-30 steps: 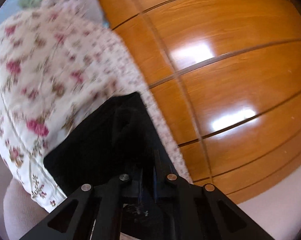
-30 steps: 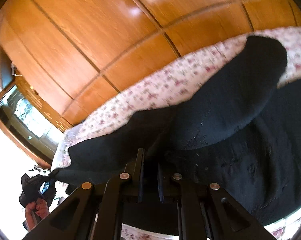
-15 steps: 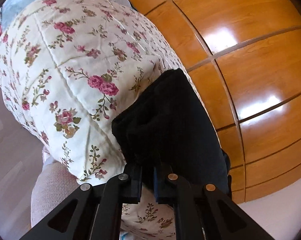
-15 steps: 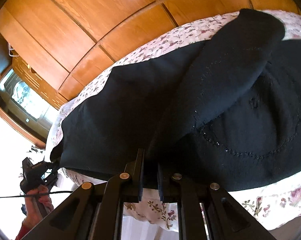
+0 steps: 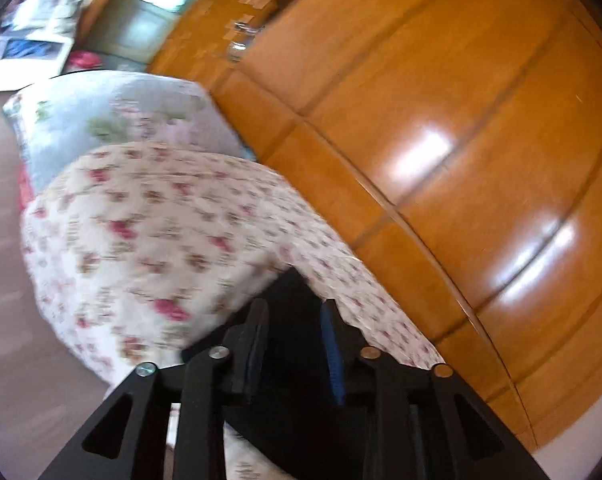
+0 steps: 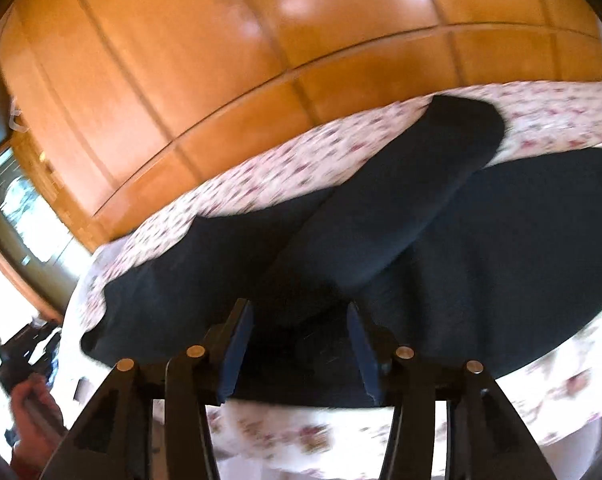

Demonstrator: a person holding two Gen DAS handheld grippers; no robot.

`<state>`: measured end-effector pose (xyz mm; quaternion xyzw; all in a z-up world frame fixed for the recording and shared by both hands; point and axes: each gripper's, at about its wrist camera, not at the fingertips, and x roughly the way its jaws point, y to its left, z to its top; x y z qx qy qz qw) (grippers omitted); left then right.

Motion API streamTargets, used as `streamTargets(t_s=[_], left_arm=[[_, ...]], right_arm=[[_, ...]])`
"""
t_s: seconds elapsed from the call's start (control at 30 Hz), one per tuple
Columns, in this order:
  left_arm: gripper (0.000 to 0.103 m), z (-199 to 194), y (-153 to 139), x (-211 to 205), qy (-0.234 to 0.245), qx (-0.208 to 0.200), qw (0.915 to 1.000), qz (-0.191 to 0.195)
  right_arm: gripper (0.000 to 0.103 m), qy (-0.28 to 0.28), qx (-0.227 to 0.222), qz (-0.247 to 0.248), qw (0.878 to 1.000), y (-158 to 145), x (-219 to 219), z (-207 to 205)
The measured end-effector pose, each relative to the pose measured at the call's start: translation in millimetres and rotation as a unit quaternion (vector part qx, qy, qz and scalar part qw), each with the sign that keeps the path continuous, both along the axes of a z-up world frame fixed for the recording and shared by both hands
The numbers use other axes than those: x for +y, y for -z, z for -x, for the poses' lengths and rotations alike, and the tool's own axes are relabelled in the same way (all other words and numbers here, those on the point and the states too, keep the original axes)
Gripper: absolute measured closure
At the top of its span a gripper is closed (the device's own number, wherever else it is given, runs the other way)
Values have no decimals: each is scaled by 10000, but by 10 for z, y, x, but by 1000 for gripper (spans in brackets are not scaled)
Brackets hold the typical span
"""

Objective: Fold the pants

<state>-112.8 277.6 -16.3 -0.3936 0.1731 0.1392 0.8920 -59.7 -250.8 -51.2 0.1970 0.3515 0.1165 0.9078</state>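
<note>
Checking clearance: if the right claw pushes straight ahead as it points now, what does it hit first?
Most likely the black pants. The right claw is open, with the folded-over leg lying on the floral bedspread right ahead of its tips. Depth is unclear under the motion blur.

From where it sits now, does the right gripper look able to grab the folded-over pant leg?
Probably yes. The right gripper is open, the black pants lie on the floral bedspread, and the folded-over leg lies directly ahead with nothing between.
</note>
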Motion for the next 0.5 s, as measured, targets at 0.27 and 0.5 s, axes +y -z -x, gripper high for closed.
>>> streamTargets(t_s=[0.27, 0.5], left_arm=[[74, -923, 345, -873, 2167, 890, 9721, 60], [74, -1080, 604, -1528, 3040, 1384, 9422, -251]], right_arm=[[47, 418, 201, 243, 9986, -272, -181, -845], [31, 389, 950, 1753, 9791, -190, 268, -1825]])
